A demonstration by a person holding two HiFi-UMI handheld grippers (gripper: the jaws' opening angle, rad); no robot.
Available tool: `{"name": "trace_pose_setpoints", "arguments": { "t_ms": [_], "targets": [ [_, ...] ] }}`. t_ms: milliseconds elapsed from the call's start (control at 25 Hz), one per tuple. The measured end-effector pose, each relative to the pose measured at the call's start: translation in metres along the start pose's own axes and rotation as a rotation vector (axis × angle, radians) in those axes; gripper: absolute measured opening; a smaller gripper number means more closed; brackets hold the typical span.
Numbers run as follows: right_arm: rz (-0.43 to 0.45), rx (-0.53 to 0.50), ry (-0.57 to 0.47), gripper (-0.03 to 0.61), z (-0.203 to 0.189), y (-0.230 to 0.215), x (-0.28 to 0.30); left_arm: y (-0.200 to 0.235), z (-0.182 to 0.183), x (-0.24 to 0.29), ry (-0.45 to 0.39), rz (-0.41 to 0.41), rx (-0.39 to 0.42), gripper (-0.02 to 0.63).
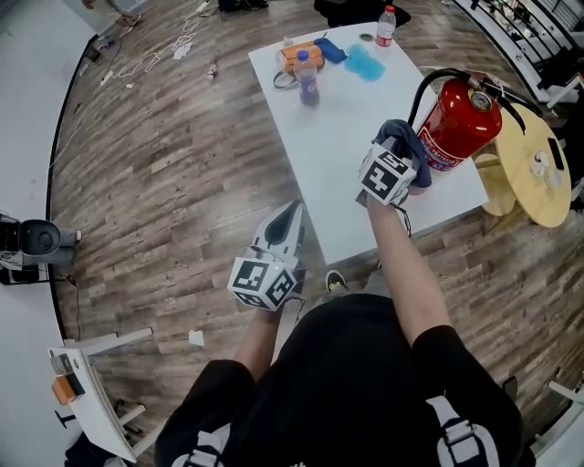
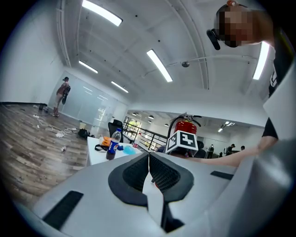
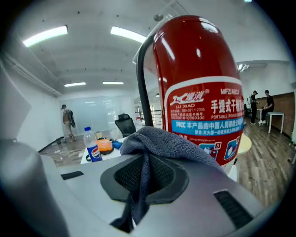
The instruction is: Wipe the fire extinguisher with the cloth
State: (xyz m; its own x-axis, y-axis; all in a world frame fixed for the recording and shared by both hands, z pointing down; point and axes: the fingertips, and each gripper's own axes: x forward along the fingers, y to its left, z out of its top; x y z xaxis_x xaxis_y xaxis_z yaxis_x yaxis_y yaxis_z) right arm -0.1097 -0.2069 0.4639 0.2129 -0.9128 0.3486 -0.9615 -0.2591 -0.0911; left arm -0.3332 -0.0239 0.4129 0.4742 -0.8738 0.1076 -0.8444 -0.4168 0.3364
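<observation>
A red fire extinguisher (image 1: 459,123) with a black hose and a white label stands on the white table (image 1: 338,137) near its right edge; it fills the right gripper view (image 3: 201,88). My right gripper (image 1: 401,150) is shut on a grey-blue cloth (image 1: 404,139), which bunches over the jaws (image 3: 162,139) right beside the extinguisher's body. My left gripper (image 1: 283,228) hangs off the table's near-left side above the floor, jaws shut with nothing between them (image 2: 149,159).
At the table's far end are a cola bottle (image 1: 307,75), an orange item (image 1: 297,57), a blue cloth (image 1: 365,62) and a small bottle (image 1: 386,25). A round wooden side table (image 1: 538,169) stands right of the extinguisher. Cables lie on the wooden floor (image 1: 160,55).
</observation>
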Motion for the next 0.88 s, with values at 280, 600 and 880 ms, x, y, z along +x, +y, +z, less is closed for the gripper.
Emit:
{"name": "trace_pose_setpoints", "arguments": {
  "t_ms": [280, 600, 880],
  "targets": [
    [0.13, 0.217, -0.354, 0.035, 0.178, 0.017, -0.056, 0.003, -0.003, -0.001, 0.001, -0.006, -0.007, 0.025],
    [0.12, 0.073, -0.272, 0.035, 0.141, 0.019, -0.038, -0.012, -0.009, 0.008, -0.003, -0.019, -0.014, 0.025],
    [0.128, -0.245, -0.136, 0.035, -0.009, 0.005, 0.0, -0.011, -0.015, 0.006, 0.033, 0.047, -0.006, 0.025]
  ]
}}
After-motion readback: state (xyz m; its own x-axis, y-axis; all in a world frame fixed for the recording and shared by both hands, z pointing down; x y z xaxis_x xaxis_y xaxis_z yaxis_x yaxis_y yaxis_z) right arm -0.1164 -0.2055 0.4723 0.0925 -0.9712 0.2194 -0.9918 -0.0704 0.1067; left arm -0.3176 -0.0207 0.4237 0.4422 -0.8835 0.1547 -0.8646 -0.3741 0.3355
